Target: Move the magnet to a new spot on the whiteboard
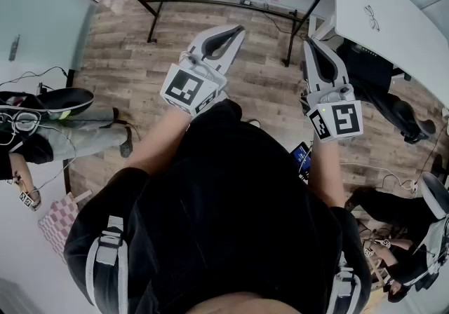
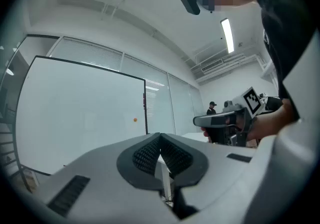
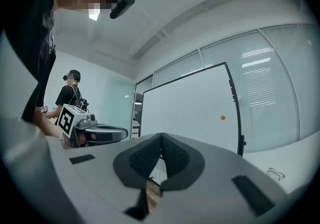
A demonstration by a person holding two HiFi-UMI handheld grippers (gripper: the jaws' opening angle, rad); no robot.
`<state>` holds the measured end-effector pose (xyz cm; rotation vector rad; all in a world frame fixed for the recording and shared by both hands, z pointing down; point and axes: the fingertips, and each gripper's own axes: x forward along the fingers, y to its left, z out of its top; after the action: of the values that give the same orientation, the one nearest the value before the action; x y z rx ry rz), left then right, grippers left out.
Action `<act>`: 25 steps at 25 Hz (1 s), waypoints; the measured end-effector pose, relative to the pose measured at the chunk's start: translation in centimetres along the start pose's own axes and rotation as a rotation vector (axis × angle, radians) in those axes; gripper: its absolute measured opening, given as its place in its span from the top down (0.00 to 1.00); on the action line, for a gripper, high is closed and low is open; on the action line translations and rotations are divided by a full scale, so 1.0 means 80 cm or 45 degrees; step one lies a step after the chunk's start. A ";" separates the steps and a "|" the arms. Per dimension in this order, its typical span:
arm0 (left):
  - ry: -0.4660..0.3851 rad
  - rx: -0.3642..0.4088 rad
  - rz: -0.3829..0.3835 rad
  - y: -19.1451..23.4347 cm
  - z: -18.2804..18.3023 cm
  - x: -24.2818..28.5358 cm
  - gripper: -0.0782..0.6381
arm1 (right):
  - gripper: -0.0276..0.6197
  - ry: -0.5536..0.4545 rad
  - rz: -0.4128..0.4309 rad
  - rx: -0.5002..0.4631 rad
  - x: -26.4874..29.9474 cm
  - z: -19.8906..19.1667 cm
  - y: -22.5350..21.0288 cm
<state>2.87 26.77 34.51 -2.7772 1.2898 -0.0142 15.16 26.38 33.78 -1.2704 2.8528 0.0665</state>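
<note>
Nothing of the job looks done yet. The little orange magnet [image 2: 135, 119] sits on the whiteboard [image 2: 75, 118], close to the board's right edge and about halfway up; no gripper is touching it. The board stands well apart from the person, across the wooden floor [image 1: 126, 60].

The left gripper [image 2: 160, 137] has its jaws pressed together with nothing between them; the right gripper [image 3: 161, 136] is the same, jaws together and holding nothing. Both are held out flat in front of the person and point toward the board.

I think almost all of the job is left. The person has to get close to the board; one gripper has to spread its jaws and pinch the magnet; then the magnet has to come off or slide to a bare part of the board; then the jaws have to let go. There is lots of bare white board to the left of the magnet, so a new spot should be easy to find.
</note>
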 end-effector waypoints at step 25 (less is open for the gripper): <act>0.037 0.011 -0.038 -0.021 0.012 0.038 0.88 | 0.96 0.020 -0.004 0.004 -0.014 -0.008 -0.030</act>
<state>6.16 25.58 33.64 -2.7995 1.2514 -0.0623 17.70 25.54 34.36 -1.2806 2.8625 0.0521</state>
